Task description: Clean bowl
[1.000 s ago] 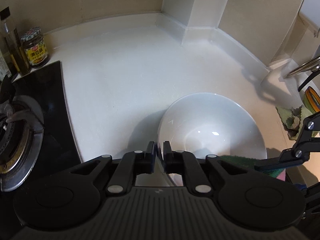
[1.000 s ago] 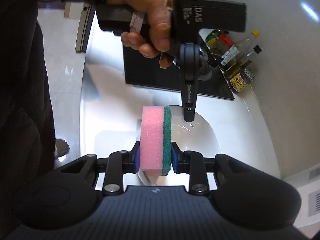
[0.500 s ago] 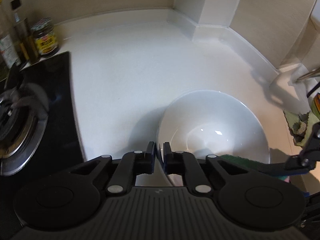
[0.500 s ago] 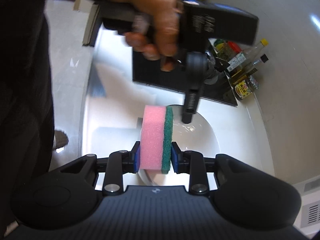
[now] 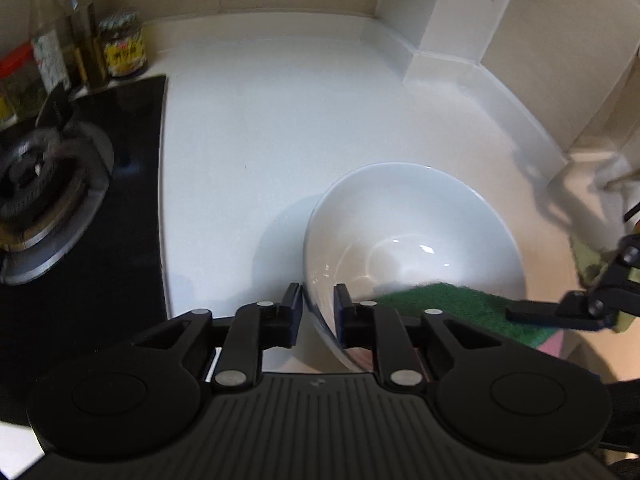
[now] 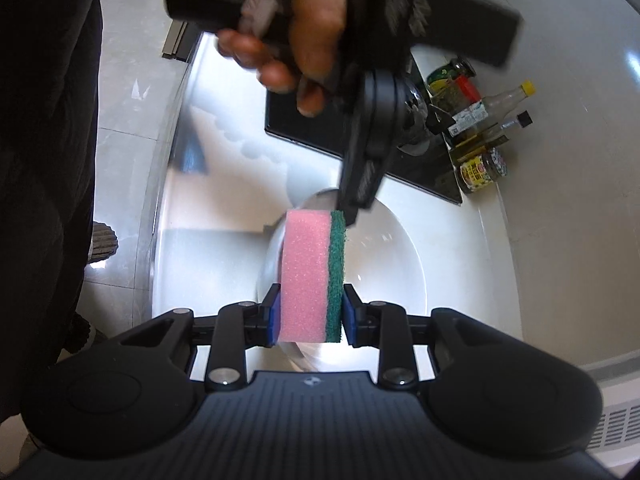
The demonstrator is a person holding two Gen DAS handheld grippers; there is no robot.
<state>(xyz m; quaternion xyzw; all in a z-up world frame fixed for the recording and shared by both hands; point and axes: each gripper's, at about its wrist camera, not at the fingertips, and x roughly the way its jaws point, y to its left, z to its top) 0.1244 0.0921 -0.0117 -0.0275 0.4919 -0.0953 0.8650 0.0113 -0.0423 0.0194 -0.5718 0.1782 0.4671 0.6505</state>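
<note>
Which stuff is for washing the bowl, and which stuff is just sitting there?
For the job:
bowl
sponge
left tool
right tool

Just sitting there:
stove
sauce jar
bottles

Bowl near rim hid behind left gripper body. Sponge partly covered by right gripper's finger, pink side barely showing. Bottles and stove burner blurred, labels unreadable. Right view: hand motion-blurred, cut off at top.

No text reads clearly — the jar label and the bottle labels are too blurred.
</note>
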